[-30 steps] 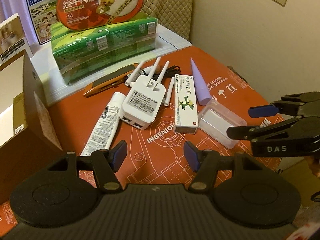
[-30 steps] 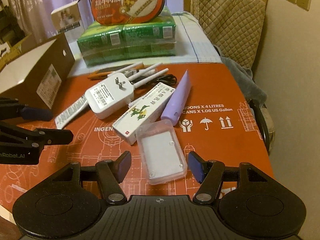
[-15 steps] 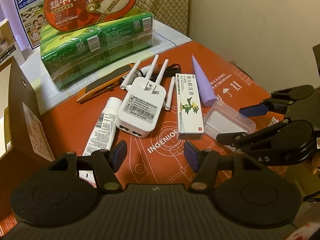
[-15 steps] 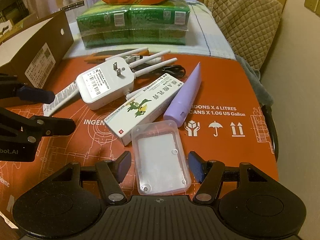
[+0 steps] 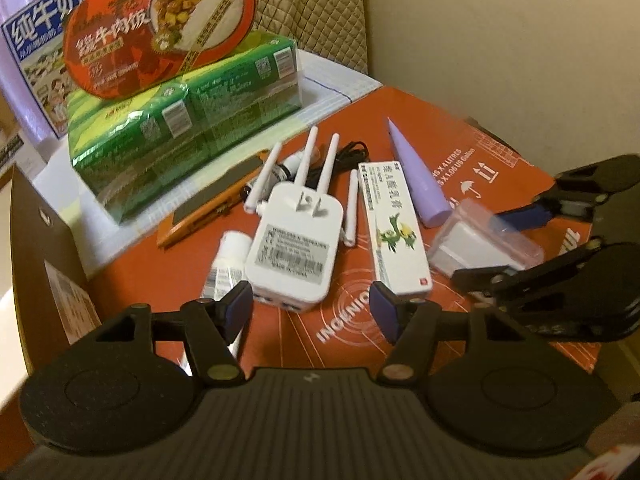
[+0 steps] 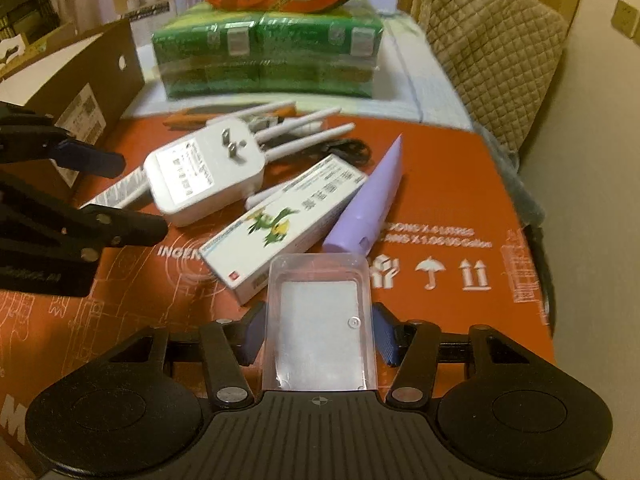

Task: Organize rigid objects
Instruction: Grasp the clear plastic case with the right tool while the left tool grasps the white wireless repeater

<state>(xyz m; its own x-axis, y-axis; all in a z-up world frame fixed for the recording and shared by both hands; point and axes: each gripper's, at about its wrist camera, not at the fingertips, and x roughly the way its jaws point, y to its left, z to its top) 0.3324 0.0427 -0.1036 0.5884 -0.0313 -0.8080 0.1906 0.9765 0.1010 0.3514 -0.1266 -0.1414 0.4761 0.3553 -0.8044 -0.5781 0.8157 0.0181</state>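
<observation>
A clear plastic case [image 6: 320, 320] lies on the red cardboard sheet [image 6: 460, 184]. My right gripper [image 6: 320, 332] is closing on the case, its blue pads [image 6: 384, 332] against the two long sides. Beyond it lie a purple cone [image 6: 368, 204], a white medicine box [image 6: 284, 220] and a white plug-in repeater [image 6: 204, 176] with antennas. My left gripper [image 5: 312, 312] hovers open over the repeater's [image 5: 294, 248] near end, jaws widening slightly, nothing between them. A white tube [image 5: 228, 260] and an orange knife [image 5: 200, 212] lie left of the repeater.
An open brown cardboard box [image 5: 48, 240] stands at the left. Green tissue packs [image 5: 180, 120] with a red rice-meal bowl [image 5: 160, 24] on top block the back, a milk carton [image 5: 32, 40] behind them. A quilted chair back [image 6: 492, 40] and the wall are on the right.
My right gripper moved forward and down around the clear case and narrowed onto it. My left gripper advanced toward the repeater and rolled a little.
</observation>
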